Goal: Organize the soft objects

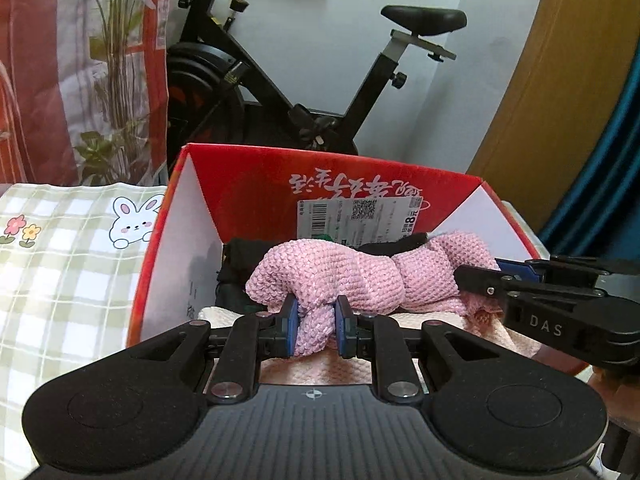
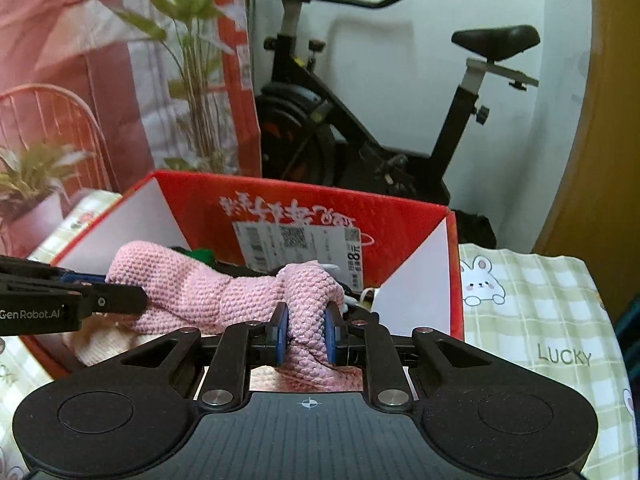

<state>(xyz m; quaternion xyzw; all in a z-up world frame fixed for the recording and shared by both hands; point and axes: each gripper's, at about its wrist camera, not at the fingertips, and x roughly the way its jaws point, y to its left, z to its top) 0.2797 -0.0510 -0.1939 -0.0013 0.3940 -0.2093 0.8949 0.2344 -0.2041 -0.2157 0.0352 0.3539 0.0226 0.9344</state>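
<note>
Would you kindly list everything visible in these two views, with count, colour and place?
Pink knitted garment: one, pink, over the open box, pinched at both ends.
Red cardboard box: one, red outside and white inside, on the checked cloth, shipping label on its back wall.
Pale peach towel: one, in the box under the knit.
Dark clothing: black, in the box's left rear.
Green-checked bunny cloth: one, beneath the box.
Black exercise bike: one, behind the box.
Leafy plant: green, rear left.
Left gripper: shut on the knit.
Right gripper: shut on the knit.
</note>
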